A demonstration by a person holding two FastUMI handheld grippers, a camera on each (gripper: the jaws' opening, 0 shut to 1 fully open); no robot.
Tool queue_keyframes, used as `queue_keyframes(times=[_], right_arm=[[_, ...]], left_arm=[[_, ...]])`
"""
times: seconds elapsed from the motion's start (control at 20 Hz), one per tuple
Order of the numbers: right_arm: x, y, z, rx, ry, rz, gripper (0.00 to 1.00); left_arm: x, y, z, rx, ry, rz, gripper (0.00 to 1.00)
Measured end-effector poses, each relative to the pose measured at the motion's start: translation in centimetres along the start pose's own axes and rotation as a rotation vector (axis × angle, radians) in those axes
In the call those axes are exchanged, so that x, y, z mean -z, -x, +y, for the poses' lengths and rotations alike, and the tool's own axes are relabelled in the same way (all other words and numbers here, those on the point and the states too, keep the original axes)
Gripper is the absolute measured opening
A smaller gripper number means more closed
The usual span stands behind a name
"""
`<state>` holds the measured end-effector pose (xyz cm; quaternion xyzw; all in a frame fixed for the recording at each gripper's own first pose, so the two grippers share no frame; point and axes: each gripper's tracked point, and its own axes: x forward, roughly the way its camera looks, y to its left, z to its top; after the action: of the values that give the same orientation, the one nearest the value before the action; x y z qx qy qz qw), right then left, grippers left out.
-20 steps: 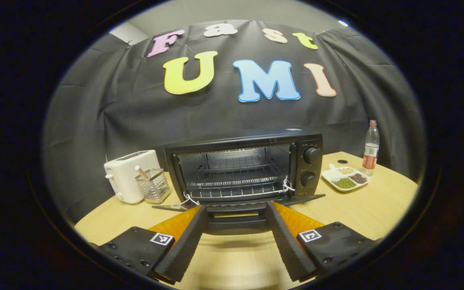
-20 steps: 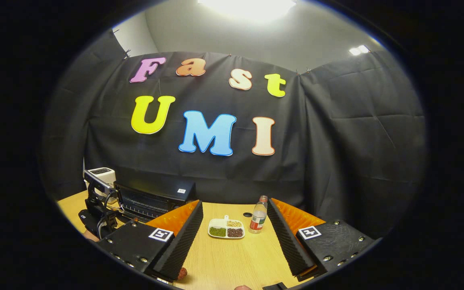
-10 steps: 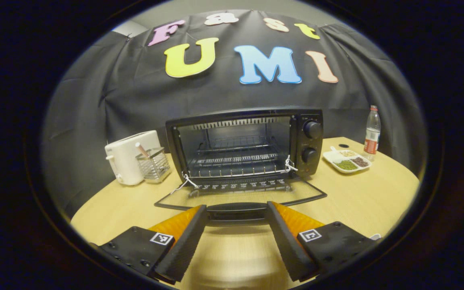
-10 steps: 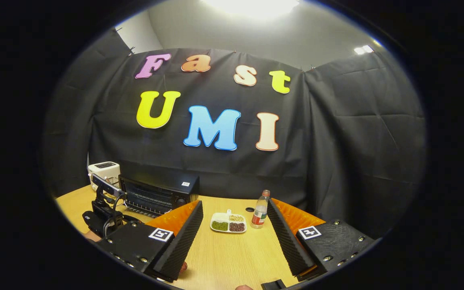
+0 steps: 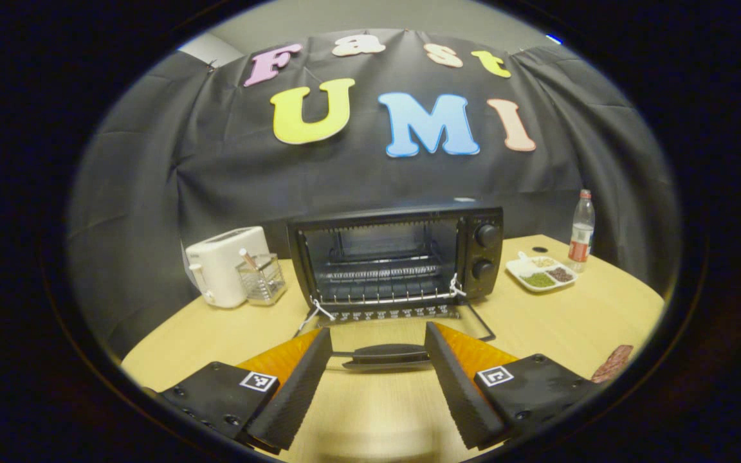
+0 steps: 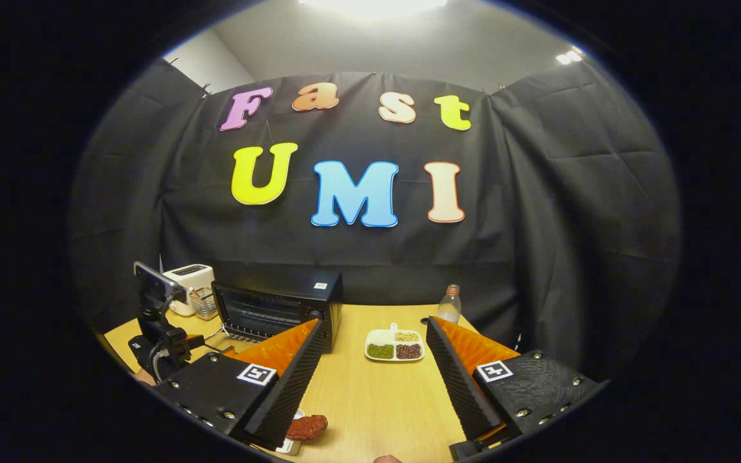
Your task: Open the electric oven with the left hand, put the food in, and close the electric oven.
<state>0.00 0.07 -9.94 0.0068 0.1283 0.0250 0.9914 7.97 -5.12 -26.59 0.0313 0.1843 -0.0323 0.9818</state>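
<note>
The electric oven (image 5: 396, 260) is seen with its door (image 5: 388, 350) folded down flat. The left gripper (image 5: 377, 373) is spread wide just before the door handle, gripping nothing — the right gripper (image 6: 370, 379) is likewise agape. The sausage (image 6: 307, 427), well in front of the oven, could be knocked aside, or the door clipped on the way in.

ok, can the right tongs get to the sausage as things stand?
Probably yes. The right tongs are open and hold nothing, and the sausage lies on the table just beside their near finger, with nothing between.
</note>
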Motion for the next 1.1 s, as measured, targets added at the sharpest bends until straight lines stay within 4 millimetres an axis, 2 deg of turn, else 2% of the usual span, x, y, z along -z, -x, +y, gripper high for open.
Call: queue_keyframes(times=[0.25, 0.35, 0.45, 0.5, 0.55, 0.6, 0.8, 1.05, 1.1], right_arm=[[2.5, -1.3, 1.7, -0.078, -0.057, 0.052, 0.97], [4.0, -1.7, 2.2, -0.111, -0.077, 0.092, 0.98], [5.6, -2.1, 2.7, -0.147, -0.107, 0.144, 0.98], [6.7, -2.2, 3.1, -0.170, -0.132, 0.181, 0.98], [8.1, -2.3, 3.5, -0.193, -0.167, 0.223, 0.98], [9.4, -2.4, 3.7, -0.206, -0.207, 0.266, 0.98], [13.8, -2.2, 4.1, -0.225, -0.377, 0.417, 0.98], [17.5, -1.9, 5.0, -0.248, -0.526, 0.553, 0.98], [18.2, -1.8, 5.3, -0.255, -0.556, 0.583, 0.98]], left_arm=[[-7.0, 5.0, 1.6, -0.001, 0.006, -0.122, 1.00], [-9.4, 6.9, 2.6, -0.011, 0.012, -0.163, 0.97], [-11.1, 8.6, 3.5, -0.026, 0.024, -0.197, 1.00], [-11.7, 9.3, 3.8, -0.031, 0.030, -0.207, 0.97], [-12.0, 10.0, 4.2, -0.038, 0.036, -0.216, 1.00], [-12.4, 10.7, 4.6, -0.048, 0.038, -0.226, 0.97], [-13.5, 12.8, 5.7, -0.069, 0.030, -0.250, 0.95], [-14.1, 14.4, 7.0, -0.091, 0.036, -0.262, 0.90], [-14.1, 14.5, 7.1, -0.090, 0.042, -0.259, 0.93]])
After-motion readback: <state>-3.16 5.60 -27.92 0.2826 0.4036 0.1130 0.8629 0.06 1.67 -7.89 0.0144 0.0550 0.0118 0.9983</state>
